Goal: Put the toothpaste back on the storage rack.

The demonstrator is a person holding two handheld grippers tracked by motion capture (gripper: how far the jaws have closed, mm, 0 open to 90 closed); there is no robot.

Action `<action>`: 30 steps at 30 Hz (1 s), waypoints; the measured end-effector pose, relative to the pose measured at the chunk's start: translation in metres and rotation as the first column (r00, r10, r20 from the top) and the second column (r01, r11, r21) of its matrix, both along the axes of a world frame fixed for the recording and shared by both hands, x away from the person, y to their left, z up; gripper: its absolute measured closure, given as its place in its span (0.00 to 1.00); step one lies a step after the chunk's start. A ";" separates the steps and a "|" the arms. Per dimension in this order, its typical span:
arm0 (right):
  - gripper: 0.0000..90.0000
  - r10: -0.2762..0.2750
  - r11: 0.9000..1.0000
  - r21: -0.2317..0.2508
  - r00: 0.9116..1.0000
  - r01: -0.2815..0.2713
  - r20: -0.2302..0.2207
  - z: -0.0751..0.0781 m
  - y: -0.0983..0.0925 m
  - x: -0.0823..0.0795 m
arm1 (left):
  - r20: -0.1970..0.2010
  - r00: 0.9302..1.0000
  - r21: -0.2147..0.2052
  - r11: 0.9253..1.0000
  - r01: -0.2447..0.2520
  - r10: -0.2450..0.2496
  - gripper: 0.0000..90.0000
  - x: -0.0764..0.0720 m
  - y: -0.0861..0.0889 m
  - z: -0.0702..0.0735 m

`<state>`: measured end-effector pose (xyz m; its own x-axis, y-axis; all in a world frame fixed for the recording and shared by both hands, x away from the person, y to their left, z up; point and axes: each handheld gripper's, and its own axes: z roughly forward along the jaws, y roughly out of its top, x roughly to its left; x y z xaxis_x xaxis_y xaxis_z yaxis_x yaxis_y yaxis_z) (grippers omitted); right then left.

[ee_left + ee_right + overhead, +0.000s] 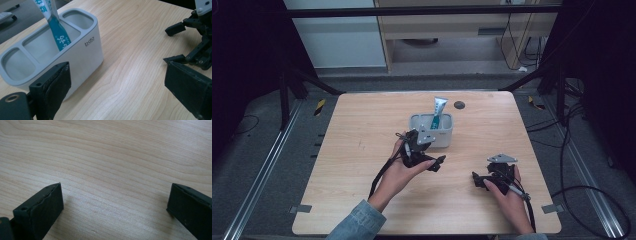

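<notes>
Two open claws, left (pixel 117 82) and right (pixel 115 205), hold nothing; the soft, light tube (pixel 56 27) in the holder (pixel 87 53) is probably best pinched near its upper flat end.

We see a light wooden tabletop (pixel 362 165) with a fine grain. A white organiser (pixel 432 131) with three compartments stands directly on it, a little beyond its middle. A small dark round disc (pixel 459 105) lies near the far edge, just beyond the organiser and to its right.
</notes>
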<state>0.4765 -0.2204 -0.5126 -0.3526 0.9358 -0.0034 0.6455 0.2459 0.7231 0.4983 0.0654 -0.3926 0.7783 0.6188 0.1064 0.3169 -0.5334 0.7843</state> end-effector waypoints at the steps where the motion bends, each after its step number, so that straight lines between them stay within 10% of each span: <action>1: 0.01 0.000 1.000 0.000 1.000 0.000 0.000 0.000 0.000 0.000 | 0.001 1.000 0.001 1.000 0.000 0.000 0.07 0.000 0.002 0.000; 30: 0.01 0.000 1.000 0.000 1.000 0.000 0.000 0.000 0.000 0.000 | -0.020 0.984 0.002 0.985 -0.175 0.175 0.07 0.010 0.091 -0.019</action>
<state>0.4765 -0.2204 -0.5126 -0.3526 0.9358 -0.0031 0.6454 0.2456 0.7233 0.5084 0.1560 -0.4116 0.6598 0.7458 0.0921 0.4208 -0.4682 0.7770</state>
